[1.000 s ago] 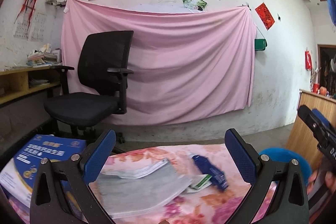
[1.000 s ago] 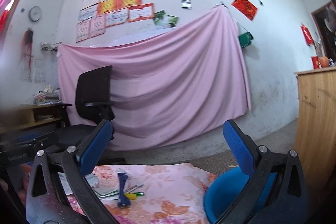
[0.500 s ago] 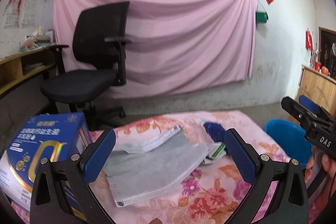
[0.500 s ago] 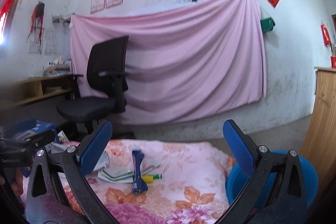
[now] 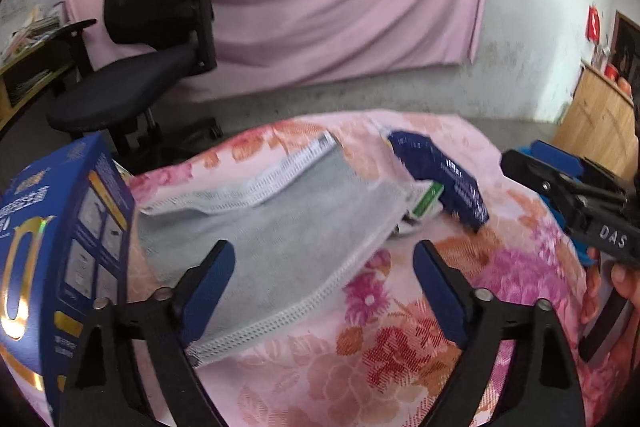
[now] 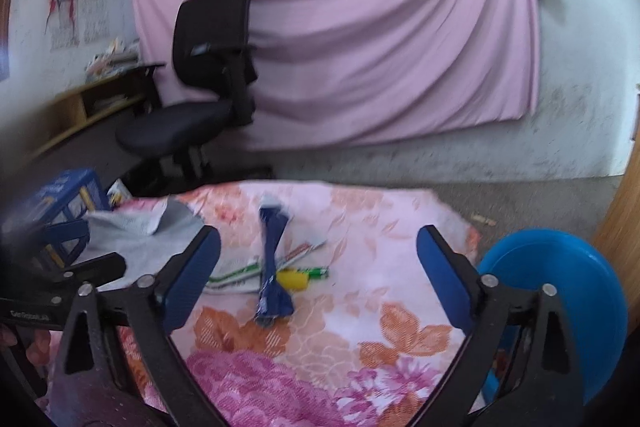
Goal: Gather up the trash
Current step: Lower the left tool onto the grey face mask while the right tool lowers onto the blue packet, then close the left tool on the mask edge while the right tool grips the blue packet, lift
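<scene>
On a table under a floral cloth (image 5: 400,327) lies the trash: a grey zip pouch (image 5: 272,227), a crumpled dark blue wrapper (image 5: 440,175) and green-and-white papers (image 5: 426,201). My left gripper (image 5: 322,267) hovers over the pouch's near corner with its jaws closing; the pads touch nothing. In the right wrist view the blue wrapper (image 6: 272,267) lies over papers, a yellow piece (image 6: 294,279) and a green stick (image 6: 316,271). My right gripper (image 6: 318,267) stands open just short of them. A round blue bin (image 6: 560,307) sits past the table's right edge.
A tall blue carton (image 5: 60,247) stands at the table's left end, close to my left fingers. A black office chair (image 5: 152,39) is behind the table, before a pink sheet on the wall. A wooden cabinet (image 5: 600,131) stands at the far right.
Both grippers have tilted down and come lower toward the table, so the trash fills more of each view. The left jaws stand narrower than before.
</scene>
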